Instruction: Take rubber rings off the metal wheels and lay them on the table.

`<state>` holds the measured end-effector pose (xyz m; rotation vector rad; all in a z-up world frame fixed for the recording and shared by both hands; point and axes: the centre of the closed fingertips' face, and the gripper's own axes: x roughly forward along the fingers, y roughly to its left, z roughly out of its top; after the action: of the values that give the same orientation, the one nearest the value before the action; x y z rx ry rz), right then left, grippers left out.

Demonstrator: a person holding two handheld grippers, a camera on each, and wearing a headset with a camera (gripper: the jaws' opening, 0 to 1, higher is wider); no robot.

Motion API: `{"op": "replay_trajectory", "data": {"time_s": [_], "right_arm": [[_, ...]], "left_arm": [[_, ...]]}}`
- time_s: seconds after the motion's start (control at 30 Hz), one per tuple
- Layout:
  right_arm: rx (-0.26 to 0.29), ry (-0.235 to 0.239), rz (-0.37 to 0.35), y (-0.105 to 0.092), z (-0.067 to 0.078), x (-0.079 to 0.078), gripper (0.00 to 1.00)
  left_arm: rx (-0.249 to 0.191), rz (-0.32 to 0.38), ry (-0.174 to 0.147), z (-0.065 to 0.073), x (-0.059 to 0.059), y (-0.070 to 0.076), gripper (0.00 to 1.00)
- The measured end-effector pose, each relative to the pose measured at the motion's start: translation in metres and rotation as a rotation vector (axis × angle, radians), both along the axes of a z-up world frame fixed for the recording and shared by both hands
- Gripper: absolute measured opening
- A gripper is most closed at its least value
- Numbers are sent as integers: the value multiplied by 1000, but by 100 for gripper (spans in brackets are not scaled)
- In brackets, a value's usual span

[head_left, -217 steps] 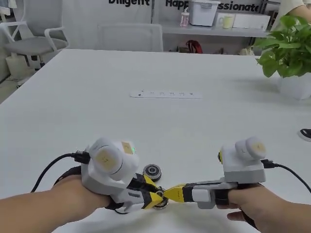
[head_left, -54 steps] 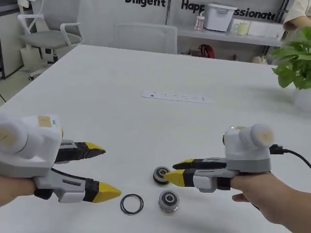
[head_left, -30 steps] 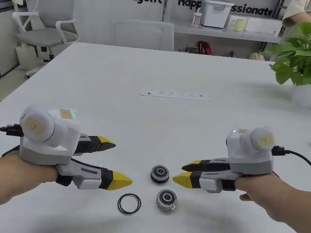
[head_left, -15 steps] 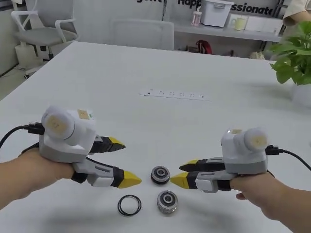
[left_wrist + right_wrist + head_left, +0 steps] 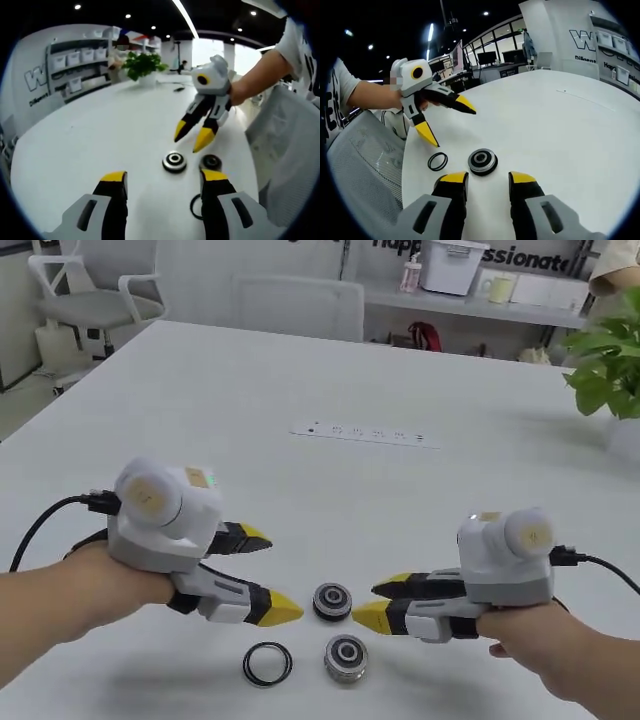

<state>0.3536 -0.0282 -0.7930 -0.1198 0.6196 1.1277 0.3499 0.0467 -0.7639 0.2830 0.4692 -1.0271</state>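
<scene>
The left gripper (image 5: pixel 272 575) and right gripper (image 5: pixel 365 602) are held level just above the bench (image 5: pixel 300 370), pointed at each other across a wheel (image 5: pixel 331 602), left fingers (image 5: pixel 270 607) spread wide, right fingers (image 5: pixel 372 618) parted narrowly.

Lighting: bright, even, indoor, from overhead: ceiling strip light (image 5: pixel 186 19) and spot lamps (image 5: pixel 76 7) above the table (image 5: pixel 300 380). Shadows: soft, faint, on the table beneath left gripper (image 5: pixel 284 575) and right gripper (image 5: pixel 365 602). Glare: table top near washed-out white in both gripper views. Focus: head view sharp; gripper views softer, lines bending strongly toward the table's far edges.
</scene>
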Motion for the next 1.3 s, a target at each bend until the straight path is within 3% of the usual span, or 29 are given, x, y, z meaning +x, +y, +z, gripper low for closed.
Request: {"op": "replay_trajectory", "data": {"time_s": [0.33, 1.3], "right_arm": [[3, 4, 3, 2, -1, 1, 30], [34, -22, 5, 1, 8, 7, 30]], "left_arm": [[4, 4, 8, -4, 5, 1, 59], [4, -29, 14, -12, 11, -18, 52]]}}
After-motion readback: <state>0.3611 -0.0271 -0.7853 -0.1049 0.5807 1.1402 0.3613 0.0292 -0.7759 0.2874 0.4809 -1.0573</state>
